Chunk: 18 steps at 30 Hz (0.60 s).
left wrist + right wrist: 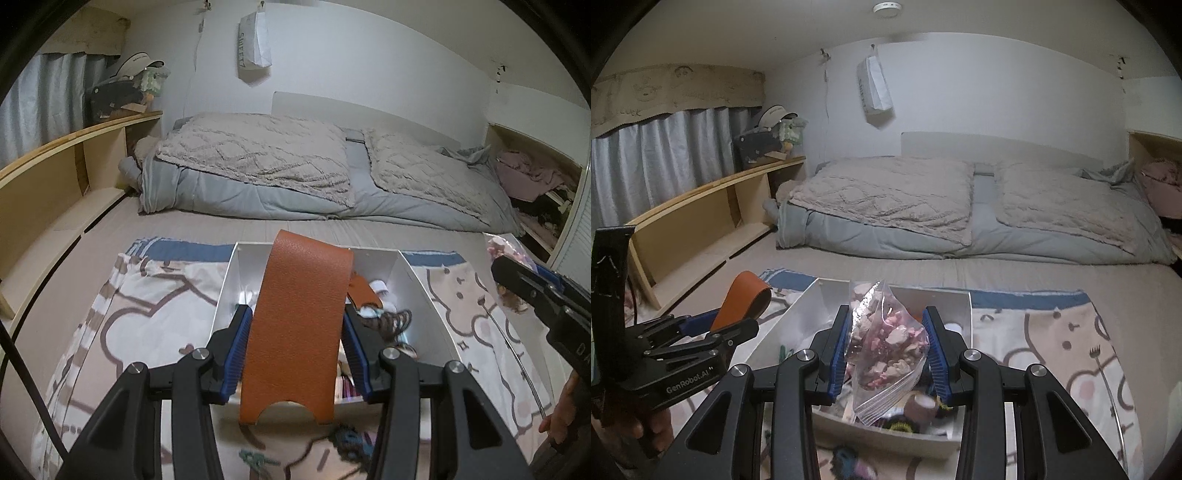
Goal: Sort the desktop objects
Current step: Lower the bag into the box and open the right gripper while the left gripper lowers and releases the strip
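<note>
The orange leather strip [295, 325] was pinched between the blue pads of the left gripper [295, 328], standing up above the white box [417, 280] just beyond it. The right gripper [886, 343] was clamped on a clear bag of pink pieces [886, 339] over that same box, on the patterned cloth [1052, 332].

The room I see is dim and a bit grey, lit softly by the round ceiling lamp [887, 8]. Both my pictures bend at the edges, with black corners. Things closest to my tongs look blurry.
</note>
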Each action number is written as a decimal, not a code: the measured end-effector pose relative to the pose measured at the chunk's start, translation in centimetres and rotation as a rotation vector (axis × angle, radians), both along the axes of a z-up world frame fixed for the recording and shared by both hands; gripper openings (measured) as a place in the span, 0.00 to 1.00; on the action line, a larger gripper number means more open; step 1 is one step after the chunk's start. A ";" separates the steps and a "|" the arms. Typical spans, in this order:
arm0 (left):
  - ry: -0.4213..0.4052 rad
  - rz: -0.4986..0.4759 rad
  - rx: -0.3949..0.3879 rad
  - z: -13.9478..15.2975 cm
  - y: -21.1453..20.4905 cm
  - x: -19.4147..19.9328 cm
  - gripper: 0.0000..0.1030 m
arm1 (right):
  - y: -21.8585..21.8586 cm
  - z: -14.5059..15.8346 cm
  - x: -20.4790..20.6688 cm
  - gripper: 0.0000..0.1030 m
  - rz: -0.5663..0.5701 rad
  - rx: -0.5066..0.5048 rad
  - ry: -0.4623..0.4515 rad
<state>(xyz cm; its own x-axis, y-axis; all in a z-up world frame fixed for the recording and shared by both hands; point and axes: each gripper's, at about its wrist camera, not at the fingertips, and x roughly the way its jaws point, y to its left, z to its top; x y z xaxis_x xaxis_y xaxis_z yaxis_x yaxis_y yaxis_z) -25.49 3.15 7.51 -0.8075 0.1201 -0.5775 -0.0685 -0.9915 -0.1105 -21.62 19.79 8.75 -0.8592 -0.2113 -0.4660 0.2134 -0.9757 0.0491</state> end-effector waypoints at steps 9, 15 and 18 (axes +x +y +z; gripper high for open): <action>0.003 0.008 0.009 -0.7 0.3 -4.7 0.46 | 0.1 -0.5 -5.7 0.38 -0.013 0.056 -0.025; -0.028 -0.009 -0.002 -1.7 1.2 -7.5 0.46 | 0.6 -2.0 -9.6 0.38 -0.027 0.076 -0.068; -0.027 -0.008 -0.027 -2.1 1.7 -8.5 0.47 | 1.3 -3.0 -11.5 0.38 -0.051 0.080 -0.092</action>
<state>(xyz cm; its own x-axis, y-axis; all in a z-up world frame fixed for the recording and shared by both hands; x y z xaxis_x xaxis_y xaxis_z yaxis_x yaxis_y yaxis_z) -34.03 4.81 5.36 -0.7910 0.1101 -0.6018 -0.0734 -0.9936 -0.0854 -33.10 21.06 5.73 -0.8207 -0.1276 -0.5569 0.1616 -0.9868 -0.0120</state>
